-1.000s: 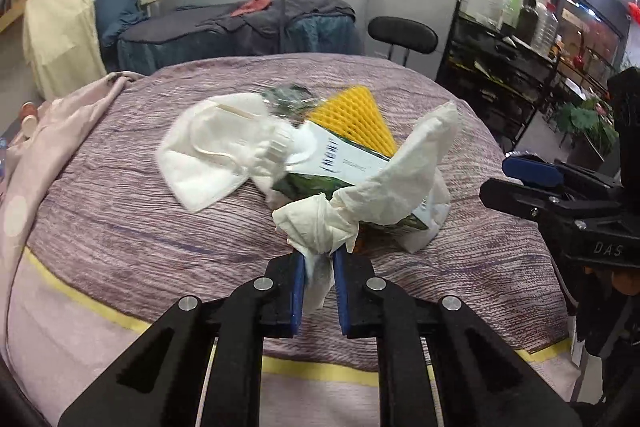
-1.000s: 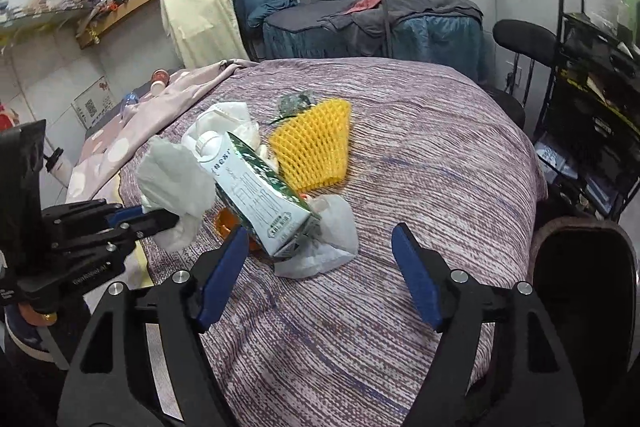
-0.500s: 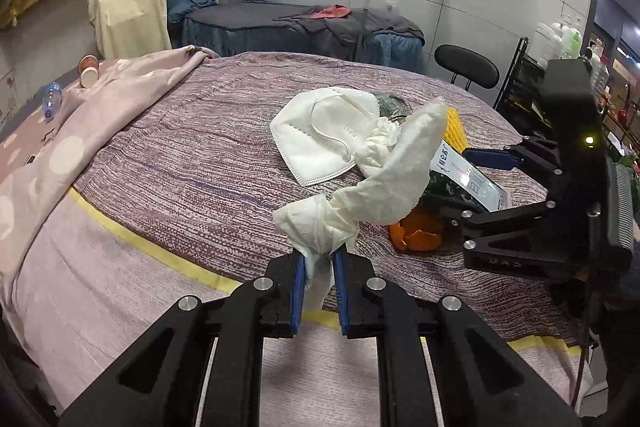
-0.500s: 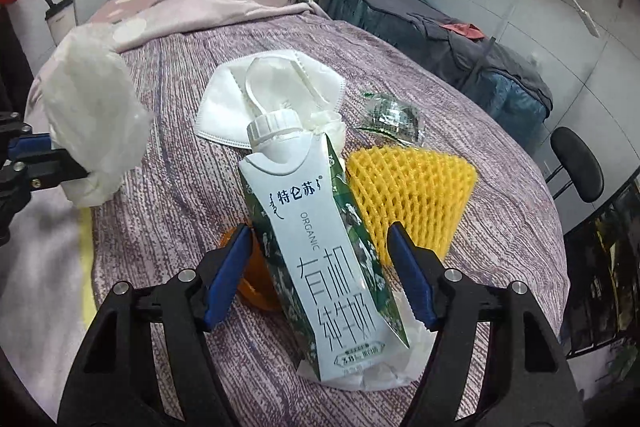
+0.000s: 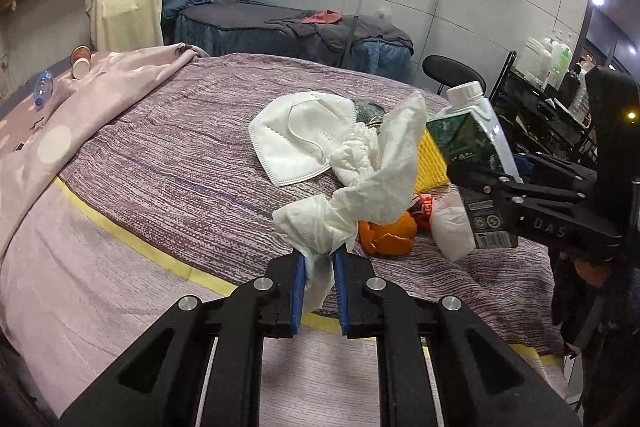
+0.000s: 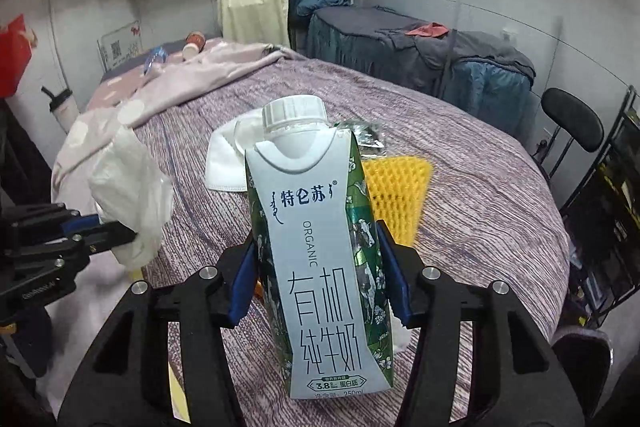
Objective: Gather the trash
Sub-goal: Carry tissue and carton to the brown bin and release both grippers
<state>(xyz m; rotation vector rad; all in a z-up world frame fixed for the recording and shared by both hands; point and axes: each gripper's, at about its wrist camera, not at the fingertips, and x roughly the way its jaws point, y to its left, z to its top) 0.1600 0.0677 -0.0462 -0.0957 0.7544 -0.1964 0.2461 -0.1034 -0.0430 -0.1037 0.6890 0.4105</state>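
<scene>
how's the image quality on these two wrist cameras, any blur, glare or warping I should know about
Left wrist view: strong fisheye bending of the walls, dark vignette corners, ceiling light glare at upper right; left claw and its tissue wad are sharp. Right wrist view: same warping; the milk carton in the right claw fills the centre, print readable, tissue at left slightly soft.

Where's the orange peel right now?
In the left wrist view the orange peel lies on the purple bedspread, right of centre, between the crumpled tissue in the left tongs and a small white bag.
</scene>
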